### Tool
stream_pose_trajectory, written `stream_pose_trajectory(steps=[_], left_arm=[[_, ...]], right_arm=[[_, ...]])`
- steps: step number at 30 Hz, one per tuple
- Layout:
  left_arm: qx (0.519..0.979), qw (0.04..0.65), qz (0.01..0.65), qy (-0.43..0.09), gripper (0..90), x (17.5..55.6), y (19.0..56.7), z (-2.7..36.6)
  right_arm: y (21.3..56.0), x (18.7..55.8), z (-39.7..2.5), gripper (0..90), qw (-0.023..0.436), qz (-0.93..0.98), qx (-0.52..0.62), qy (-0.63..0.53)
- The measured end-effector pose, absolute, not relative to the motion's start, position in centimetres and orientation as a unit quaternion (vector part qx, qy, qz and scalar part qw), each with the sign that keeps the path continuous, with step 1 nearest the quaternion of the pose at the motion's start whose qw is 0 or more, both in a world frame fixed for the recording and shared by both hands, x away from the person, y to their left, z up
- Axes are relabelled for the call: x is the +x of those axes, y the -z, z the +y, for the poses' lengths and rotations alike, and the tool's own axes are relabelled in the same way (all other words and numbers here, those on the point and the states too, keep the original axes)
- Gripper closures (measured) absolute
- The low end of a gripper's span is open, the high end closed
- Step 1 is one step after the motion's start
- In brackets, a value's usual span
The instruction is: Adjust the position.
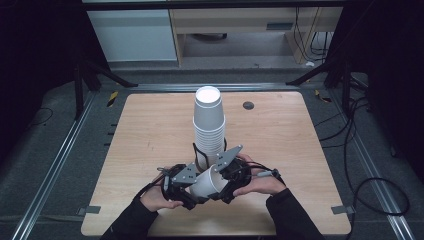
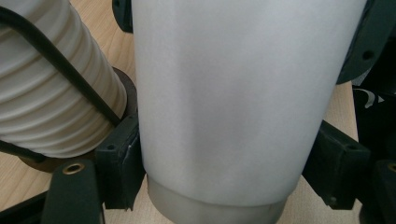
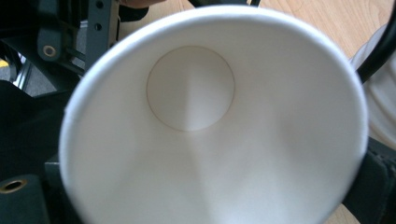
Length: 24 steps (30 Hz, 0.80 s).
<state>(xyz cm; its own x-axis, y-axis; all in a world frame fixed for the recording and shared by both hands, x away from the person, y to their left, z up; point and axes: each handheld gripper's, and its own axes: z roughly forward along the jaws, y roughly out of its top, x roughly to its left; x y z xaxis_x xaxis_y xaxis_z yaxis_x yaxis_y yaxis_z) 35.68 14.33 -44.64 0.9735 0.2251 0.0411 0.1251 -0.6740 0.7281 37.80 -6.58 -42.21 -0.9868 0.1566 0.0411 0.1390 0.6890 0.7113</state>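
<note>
Both grippers held one cup [image 1: 210, 182] near the table's [image 1: 150, 130] front edge, beside the stack [image 1: 209, 125]. The left gripper [image 1: 192, 192] squeezed its base; the right gripper [image 1: 225, 180] pinched its rim. Squeezing gently would have kept it round.

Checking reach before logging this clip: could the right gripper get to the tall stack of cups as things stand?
Probably not yet. The right gripper is busy with a single paper cup that the left gripper also clamps. The stack stands just behind, nothing between, so once freed it looks reachable.
</note>
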Motion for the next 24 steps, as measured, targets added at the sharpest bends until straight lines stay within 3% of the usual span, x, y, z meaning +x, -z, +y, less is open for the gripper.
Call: stream_pose_trajectory(steps=[24], left_arm=[[0.897,0.422,0.113,-0.069,23.2,36.0,44.1,15.7]], right_arm=[[40.4,36.9,-11.3,3.5,0.026,0.867,0.128,-0.481]])
